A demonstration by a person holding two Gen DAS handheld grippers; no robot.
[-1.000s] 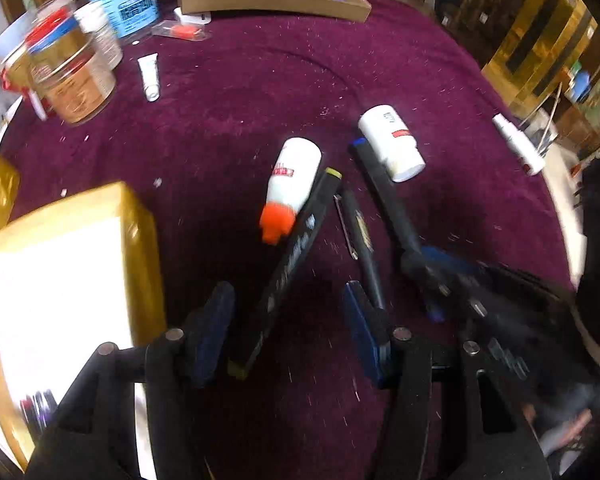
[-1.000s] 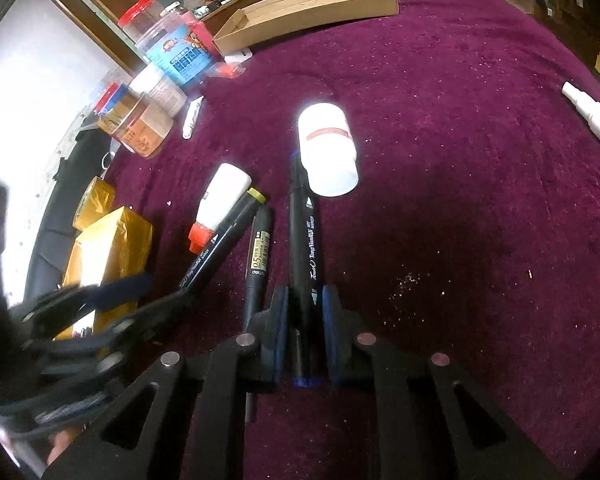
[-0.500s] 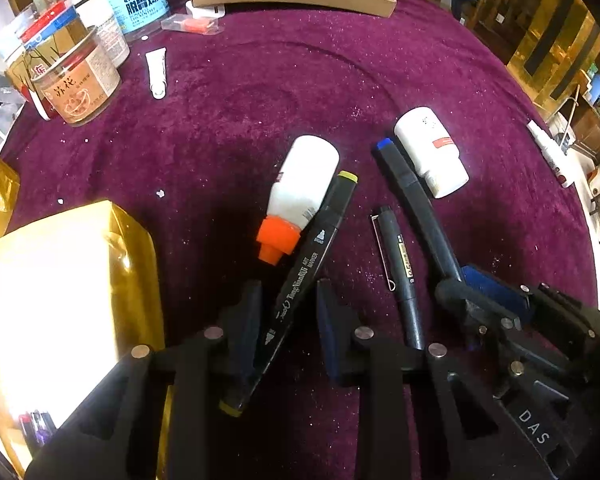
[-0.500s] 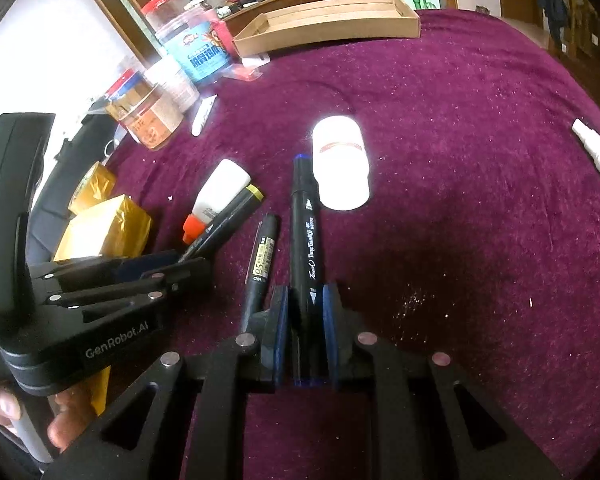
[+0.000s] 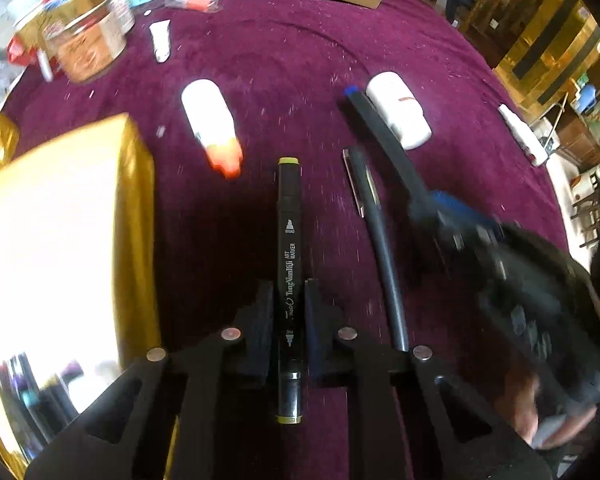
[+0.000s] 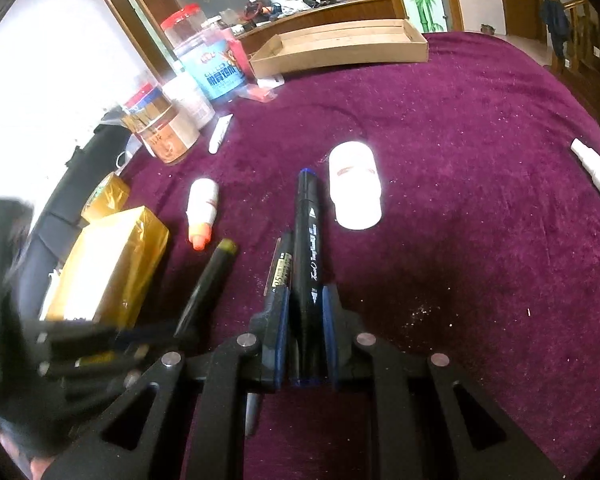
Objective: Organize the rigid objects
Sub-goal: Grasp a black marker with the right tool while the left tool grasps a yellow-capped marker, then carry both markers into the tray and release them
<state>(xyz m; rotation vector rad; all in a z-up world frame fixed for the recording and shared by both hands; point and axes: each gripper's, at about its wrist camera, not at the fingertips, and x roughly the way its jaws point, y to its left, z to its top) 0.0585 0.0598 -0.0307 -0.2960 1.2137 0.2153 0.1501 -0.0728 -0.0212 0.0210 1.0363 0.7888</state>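
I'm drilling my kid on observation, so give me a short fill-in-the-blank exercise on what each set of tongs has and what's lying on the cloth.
1. The left tongs grip a black marker with ____ end caps.
2. The right tongs grip a marker with ____ end caps.
3. The small white bottle has an ____ cap.

Missing words: yellow; blue; orange

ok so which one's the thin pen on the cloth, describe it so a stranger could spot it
On the purple cloth, look near the white pill bottle lying on its side. Left of the blue-capped marker that the right gripper grips lies the thin black pen. It alone is slim, with a metal clip and a gold label.
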